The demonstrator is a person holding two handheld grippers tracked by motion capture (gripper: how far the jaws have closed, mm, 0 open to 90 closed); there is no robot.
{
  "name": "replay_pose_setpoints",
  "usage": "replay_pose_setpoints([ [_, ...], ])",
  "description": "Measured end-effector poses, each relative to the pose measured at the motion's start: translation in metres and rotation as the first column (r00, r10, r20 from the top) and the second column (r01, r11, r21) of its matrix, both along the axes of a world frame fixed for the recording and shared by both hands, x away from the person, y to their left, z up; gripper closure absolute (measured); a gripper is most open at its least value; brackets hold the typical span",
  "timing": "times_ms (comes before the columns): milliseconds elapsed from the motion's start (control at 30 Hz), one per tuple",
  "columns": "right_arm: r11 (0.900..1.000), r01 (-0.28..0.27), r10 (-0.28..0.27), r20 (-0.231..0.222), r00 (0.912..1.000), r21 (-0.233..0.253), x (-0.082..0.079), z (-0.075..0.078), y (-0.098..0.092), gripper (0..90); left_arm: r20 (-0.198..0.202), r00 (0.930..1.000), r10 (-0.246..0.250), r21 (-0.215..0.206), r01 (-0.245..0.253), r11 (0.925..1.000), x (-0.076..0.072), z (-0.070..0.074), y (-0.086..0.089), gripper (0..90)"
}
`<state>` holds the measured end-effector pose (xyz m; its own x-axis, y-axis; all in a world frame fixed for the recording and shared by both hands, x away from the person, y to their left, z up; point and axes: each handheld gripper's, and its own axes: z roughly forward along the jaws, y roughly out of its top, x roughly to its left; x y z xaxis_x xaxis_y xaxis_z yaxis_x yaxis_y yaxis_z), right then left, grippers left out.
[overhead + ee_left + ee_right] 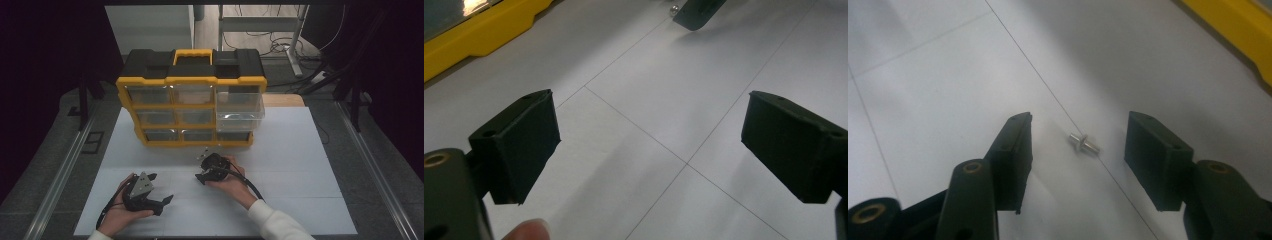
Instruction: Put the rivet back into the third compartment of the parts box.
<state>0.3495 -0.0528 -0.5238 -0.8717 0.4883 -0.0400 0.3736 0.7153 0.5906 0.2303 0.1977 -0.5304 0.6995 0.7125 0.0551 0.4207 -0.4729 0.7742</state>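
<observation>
A small silver stud [1083, 142] lies on the white mat, on a thin seam line. My right gripper [1078, 122] is open, one jaw on each side of the stud and neither touching it. From the high view, the right gripper [201, 167] sits just in front of the yellow and black drawer organizer [192, 102], held in a hand with a white sleeve. My left gripper [160, 188] rests lower left on the mat, open and empty. In the left gripper view its jaws [649, 100] stand wide apart, and the stud [672, 8] glints beside the other gripper's jaw tip [696, 12].
The organizer has several clear drawers. One drawer [240, 112] at the right is pulled out over the mat. The white mat [300, 165] covers the table. Metal rails [375, 170] run along both sides. Its yellow base [1233, 25] edges the right gripper view.
</observation>
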Motion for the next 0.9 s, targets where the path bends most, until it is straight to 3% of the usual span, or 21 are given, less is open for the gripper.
replay_pose_setpoints([
  [167,1.000,0.013,-0.013,-0.004,0.9999,0.007,-0.0004,-0.0007,-0.0004,49.7,0.000,1.0000,-0.001,0.001,0.001,1.0000,-0.0002,-0.0001,-0.0003,9.0],
  [433,1.000,0.013,-0.013,0.001,0.9999,0.011,-0.0032,0.0000,-0.0006,73.1,0.000,1.0000,-0.003,0.006,0.003,1.0000,-0.0002,0.0000,-0.0002,9.0],
  [633,1.000,-0.009,0.009,-0.003,1.0000,0.016,-0.0033,0.0000,-0.0002,85.8,0.001,1.0000,-0.003,0.005,0.003,1.0000,-0.0003,0.0001,0.0000,9.1],
  [900,1.000,0.004,-0.003,-0.028,0.9996,0.022,-0.0027,0.0006,-0.0011,86.4,0.002,1.0000,-0.003,0.007,0.003,1.0000,-0.0003,-0.0001,0.0000,9.1],
])
